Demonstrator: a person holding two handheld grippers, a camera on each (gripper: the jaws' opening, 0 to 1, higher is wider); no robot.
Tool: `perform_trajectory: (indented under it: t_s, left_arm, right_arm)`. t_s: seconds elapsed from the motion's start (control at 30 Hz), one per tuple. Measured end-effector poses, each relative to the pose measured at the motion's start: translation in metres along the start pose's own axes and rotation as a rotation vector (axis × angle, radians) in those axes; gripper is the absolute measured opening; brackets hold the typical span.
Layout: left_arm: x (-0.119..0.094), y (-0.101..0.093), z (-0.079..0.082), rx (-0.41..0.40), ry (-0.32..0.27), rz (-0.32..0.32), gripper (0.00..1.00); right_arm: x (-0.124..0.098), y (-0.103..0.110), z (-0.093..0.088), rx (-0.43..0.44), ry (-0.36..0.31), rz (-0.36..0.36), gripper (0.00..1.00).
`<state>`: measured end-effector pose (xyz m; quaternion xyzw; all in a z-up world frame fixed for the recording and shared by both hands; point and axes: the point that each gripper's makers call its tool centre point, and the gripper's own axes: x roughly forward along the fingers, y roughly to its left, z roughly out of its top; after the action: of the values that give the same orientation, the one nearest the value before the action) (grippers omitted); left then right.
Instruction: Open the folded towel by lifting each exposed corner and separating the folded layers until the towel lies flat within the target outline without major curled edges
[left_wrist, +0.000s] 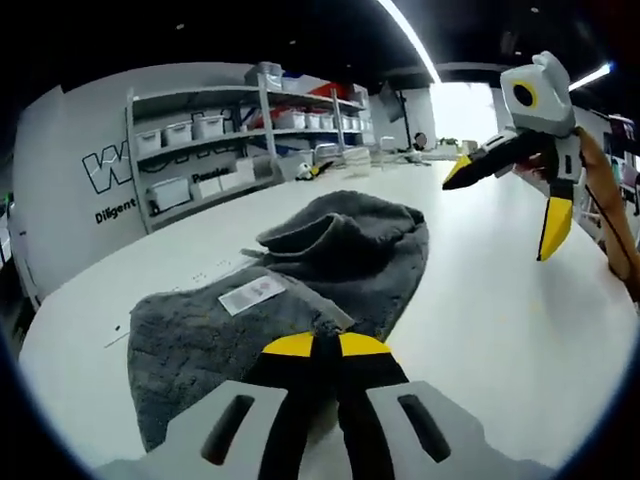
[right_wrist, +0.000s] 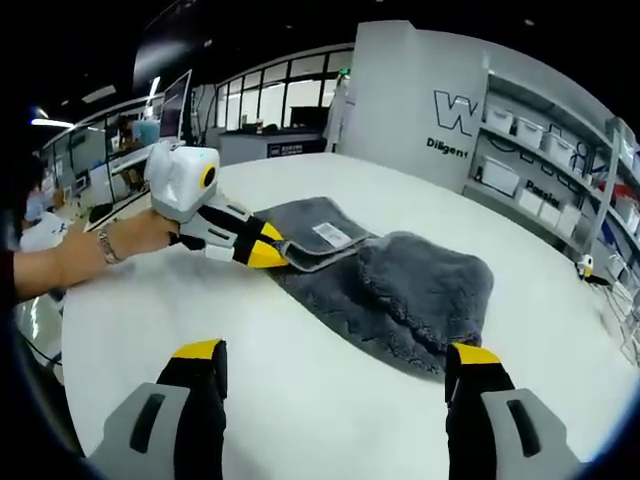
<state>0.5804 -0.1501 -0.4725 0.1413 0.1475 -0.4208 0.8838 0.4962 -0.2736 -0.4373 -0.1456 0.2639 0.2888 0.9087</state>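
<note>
The grey towel (right_wrist: 390, 285) lies rumpled and half-folded on the white table (right_wrist: 300, 400). The left claw (left_wrist: 313, 345) is pinched shut on the towel's near edge by the white label (left_wrist: 252, 294). The right claw (right_wrist: 335, 360) hangs wide open and empty, with the bunched far end right ahead of it.

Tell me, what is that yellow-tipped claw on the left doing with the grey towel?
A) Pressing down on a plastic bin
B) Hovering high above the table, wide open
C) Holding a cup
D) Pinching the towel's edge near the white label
D: in the right gripper view the left claw is closed on the edge of the grey towel, beside its white label.
</note>
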Motion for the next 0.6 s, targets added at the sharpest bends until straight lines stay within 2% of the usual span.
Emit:
perform_trajectory:
  t_s: [0.13,0.2,0.43,0.6]
  left_arm:
    - [-0.001,0.000,0.001,-0.033,0.000,-0.002,0.05]
    - [-0.002,0.000,-0.002,-0.093,0.028,-0.008,0.05]
    - [-0.004,0.002,0.005,-0.096,-0.010,-0.001,0.04]
    - [-0.009,0.008,0.016,-0.096,-0.058,0.018,0.04]
  right_arm:
    - [0.001,-0.001,-0.001,-0.001,0.005,0.002,0.91]
    - [0.001,-0.002,0.000,-0.001,0.005,0.001,0.91]
    - [0.001,-0.002,-0.001,-0.001,0.009,0.002,0.91]
    - [0.001,-0.002,-0.001,-0.002,0.010,0.004,0.91]
